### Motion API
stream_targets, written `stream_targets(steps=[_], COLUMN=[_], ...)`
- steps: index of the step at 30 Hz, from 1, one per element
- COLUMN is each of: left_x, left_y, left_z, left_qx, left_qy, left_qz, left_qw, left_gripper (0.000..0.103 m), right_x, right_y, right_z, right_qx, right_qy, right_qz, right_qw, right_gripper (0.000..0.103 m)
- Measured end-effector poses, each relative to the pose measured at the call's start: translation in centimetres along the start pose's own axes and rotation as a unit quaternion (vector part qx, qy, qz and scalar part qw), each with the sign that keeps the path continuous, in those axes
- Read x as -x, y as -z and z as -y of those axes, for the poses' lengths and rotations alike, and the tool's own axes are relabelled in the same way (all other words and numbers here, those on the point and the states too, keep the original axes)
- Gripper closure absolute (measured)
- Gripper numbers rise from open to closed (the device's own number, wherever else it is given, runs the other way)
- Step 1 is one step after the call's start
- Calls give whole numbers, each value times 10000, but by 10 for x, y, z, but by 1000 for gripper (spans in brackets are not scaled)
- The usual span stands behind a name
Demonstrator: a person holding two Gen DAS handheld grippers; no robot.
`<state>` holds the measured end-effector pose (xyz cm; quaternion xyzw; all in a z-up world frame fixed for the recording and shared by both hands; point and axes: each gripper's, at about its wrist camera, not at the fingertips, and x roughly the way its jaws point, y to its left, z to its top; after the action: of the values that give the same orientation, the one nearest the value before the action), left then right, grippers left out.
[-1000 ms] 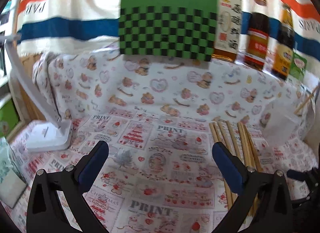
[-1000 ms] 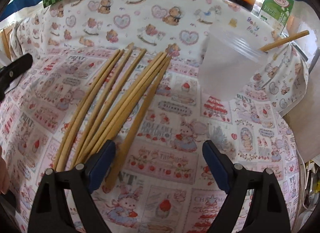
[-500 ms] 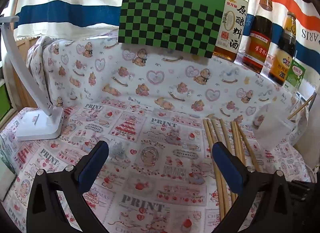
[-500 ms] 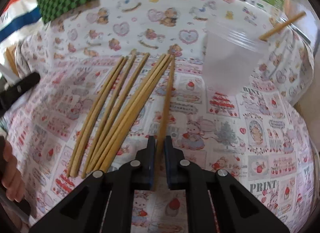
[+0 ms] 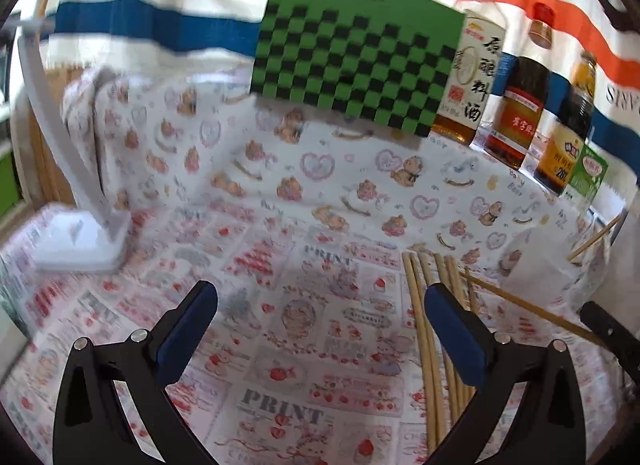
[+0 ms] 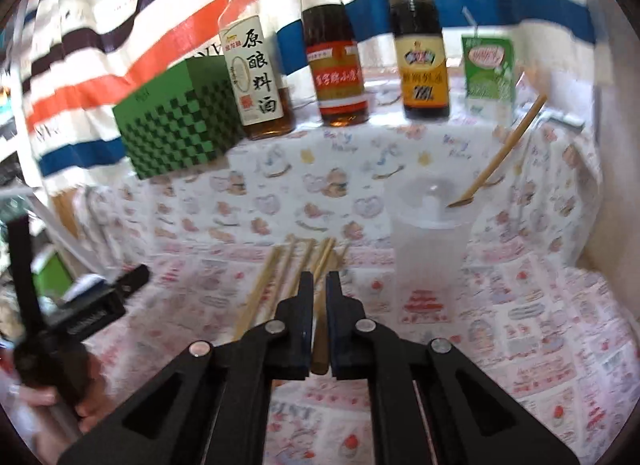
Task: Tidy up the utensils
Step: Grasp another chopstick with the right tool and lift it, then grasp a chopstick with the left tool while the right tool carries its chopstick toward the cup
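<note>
My right gripper [image 6: 319, 285] is shut on one wooden chopstick [image 6: 320, 317] and holds it raised off the cloth; in the left wrist view that chopstick [image 5: 528, 309] slants across toward the right gripper's black tip [image 5: 608, 333]. Several more chopsticks [image 5: 424, 329] lie side by side on the printed tablecloth, also seen in the right wrist view [image 6: 268, 281]. A clear plastic cup [image 6: 430, 241] stands to the right with one chopstick [image 6: 504, 149] leaning in it. My left gripper [image 5: 320, 329] is open and empty, above the cloth left of the chopsticks.
A green checkered box [image 5: 352, 57], three sauce bottles [image 6: 336, 45] and a green drink carton [image 6: 488, 65] stand along the back. A white lamp base [image 5: 80, 241] sits at the left. The striped cloth hangs behind.
My right gripper closed on one chopstick and lifted it off the cloth, its view tilting up toward the bottles and cup. My left gripper stayed open and shifted a little.
</note>
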<state>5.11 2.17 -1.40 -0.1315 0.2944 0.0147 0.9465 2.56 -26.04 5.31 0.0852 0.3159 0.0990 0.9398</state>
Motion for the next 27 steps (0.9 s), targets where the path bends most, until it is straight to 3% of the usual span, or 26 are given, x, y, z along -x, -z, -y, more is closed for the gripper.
stream_targets(steps=[5,8,9,11,12,13,14,17,21,25,27], left_x=[-3,-5,-10,-30,-34,-35,-34,-24,-24,-27,-22], left_y=[0,1,3,12,15,18,19,21,29,39,40], left_z=[-9,-2,3,14,17,21,26,43,64,79,85], left_qx=[264,74,-62,-289,-224,-168,-257,-733,-1162,-1789,-1972], left_qy=[114,302,359,823,1041,1184,1239,1195,1322,568,554], left_qz=[-136,-294,-527,-1394,-1584,-1661,-1674,-1470,-1666,-1536,-1402], left_qw=[9995,9991,9979,9864,9816,9788,9777,9791,9702,9701,9687], left_gripper=[0,0,0,13,33,40,40,43,52,62,62], right_x=[23,41,47,51,53,54,54,52,49,49,49], right_y=[-8,-11,-12,-14,-15,-16,-16,-15,-13,-10,-10], right_z=[10,13,12,10,12,13,12,10,6,2,2], right_qx=[-329,-393,-335,-239,-257,-269,-254,-172,-110,-16,-1], right_qy=[24,81,164,155,98,92,108,124,138,169,171], right_qz=[649,1106,1262,1320,1336,1341,1343,1293,1279,1327,1331], right_qw=[9973,9931,9913,9908,9907,9906,9906,9914,9916,9910,9910], right_gripper=[98,98,98,98,98,98,98,98,98,98,98])
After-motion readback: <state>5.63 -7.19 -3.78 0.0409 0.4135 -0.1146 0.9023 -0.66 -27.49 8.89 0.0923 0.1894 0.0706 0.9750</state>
